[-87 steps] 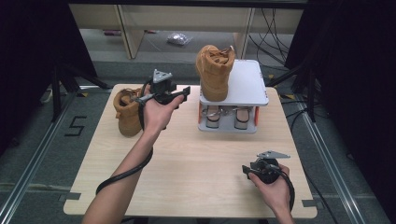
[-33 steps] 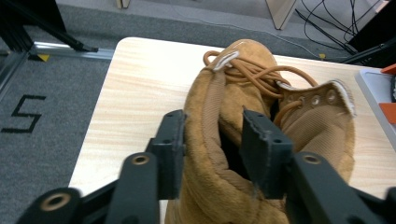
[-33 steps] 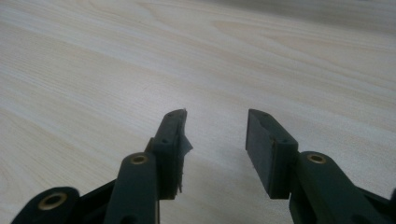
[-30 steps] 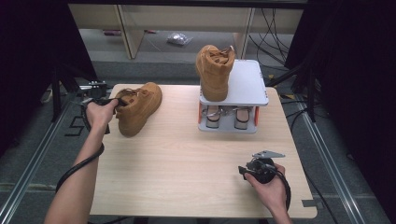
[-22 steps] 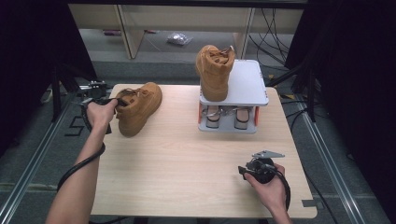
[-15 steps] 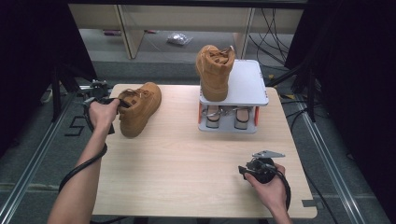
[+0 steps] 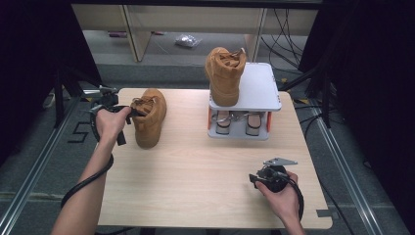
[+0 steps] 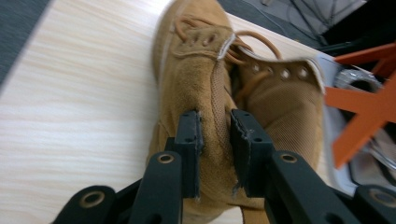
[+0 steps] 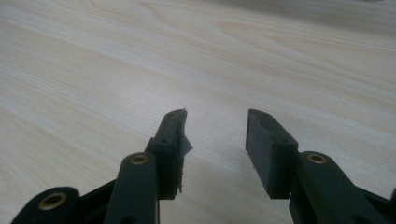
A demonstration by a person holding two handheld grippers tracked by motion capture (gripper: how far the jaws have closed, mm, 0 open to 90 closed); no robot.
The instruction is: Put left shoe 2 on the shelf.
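Note:
A tan suede boot (image 7: pixel 149 117) lies on the wooden table (image 7: pixel 195 166) at the left, toe towards me. My left gripper (image 7: pixel 129 110) comes at it from the left. In the left gripper view the left gripper (image 8: pixel 215 130) has its jaws shut on the boot's (image 8: pixel 201 70) padded collar; they have just been closing with the collar between them. A second tan boot (image 7: pixel 225 73) stands upright on a white stand (image 7: pixel 257 88). At the table's front right my right gripper (image 7: pixel 252 178) rests low, and the right gripper (image 9: pixel 215 126) is open over bare wood.
A pair of shoes (image 7: pixel 237 122) sits on the lower shelf of the stand, between orange legs. Cables trail from both grippers. Dark stands and metal rails flank the table on both sides.
My left hand swung from over the boot to its left side and the jaws closed on its collar. The boot shifted slightly to the right. The right hand stayed put.

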